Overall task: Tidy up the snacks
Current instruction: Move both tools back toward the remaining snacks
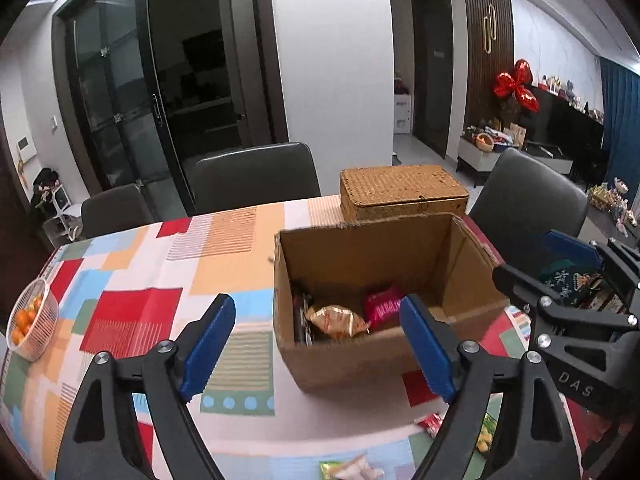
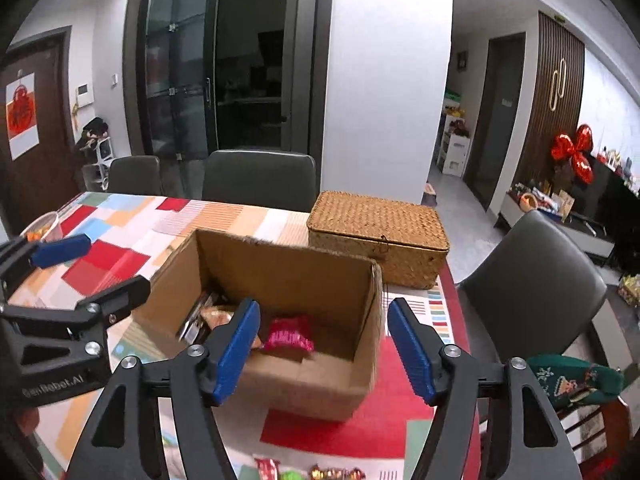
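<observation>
2 grippers wide open over your snack box, nothing held

Your left gripper [image 1: 316,344] and right gripper [image 2: 324,344] both hang spread with empty jaws in front of the cardboard box [image 2: 280,380]. Inside it you've got a pink snack packet [image 2: 289,336] next to a gold wrapped snack [image 1: 336,319]. More loose snacks [image 2: 328,473] sit on the patchwork tablecloth [image 1: 160,272] near you, woven basket [image 2: 378,236] behind the box.

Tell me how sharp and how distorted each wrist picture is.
Left wrist view: strong fisheye bending with dark corners; the cardboard box and tablecloth look slightly motion-smeared, while the left gripper is crisp. Right wrist view: the same curved edges; the pink snack packet is blurred, the wicker box reads clearly, and the right gripper is sharp.
</observation>
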`<state>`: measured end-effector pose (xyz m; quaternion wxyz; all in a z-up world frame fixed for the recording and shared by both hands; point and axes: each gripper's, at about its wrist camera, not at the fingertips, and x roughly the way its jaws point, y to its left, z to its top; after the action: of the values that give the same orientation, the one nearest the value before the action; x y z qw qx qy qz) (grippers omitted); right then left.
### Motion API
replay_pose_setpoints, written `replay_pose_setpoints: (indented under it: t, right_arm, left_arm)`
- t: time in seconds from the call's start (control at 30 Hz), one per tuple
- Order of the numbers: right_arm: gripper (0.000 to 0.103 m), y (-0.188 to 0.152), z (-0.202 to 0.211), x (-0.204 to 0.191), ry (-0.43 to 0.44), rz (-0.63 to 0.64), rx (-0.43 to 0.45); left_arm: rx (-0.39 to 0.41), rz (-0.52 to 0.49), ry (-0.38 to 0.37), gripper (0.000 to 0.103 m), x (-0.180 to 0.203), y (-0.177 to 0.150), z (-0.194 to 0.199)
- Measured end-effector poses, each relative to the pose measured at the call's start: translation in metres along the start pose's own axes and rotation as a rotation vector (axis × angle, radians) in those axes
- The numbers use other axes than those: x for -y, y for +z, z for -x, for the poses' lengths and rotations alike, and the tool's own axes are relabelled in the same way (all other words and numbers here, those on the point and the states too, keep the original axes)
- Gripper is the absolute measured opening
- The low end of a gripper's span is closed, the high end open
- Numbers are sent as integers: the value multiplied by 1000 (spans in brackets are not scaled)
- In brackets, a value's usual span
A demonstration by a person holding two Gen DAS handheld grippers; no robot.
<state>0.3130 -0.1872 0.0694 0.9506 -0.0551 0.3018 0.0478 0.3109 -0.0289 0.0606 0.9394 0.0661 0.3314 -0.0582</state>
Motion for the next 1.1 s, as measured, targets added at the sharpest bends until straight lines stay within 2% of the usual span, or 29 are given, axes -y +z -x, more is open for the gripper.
replay_pose_setpoints:
  t: [0.27,0.47,0.67,0.93,1.1]
  right_arm:
    - [72,-52,41,-14,32,36,11]
    - [72,-95,63,-16,56,12,-13]
    - [72,-138,72,-16,68,-22,-58]
    - [72,-189,69,-27,64,6,-152]
    - [72,-211,62,-30,75,19,-202]
  left_arm:
    - [26,-57,4,87,11,-49,43]
    - [3,-70,-11,90,20,-92,62]
    - [-87,-33,-72,90,25,-138,62]
    - [-195,-59,-122,89,37,-190,46]
    - [-215,-99,-125,87,42,-209,35]
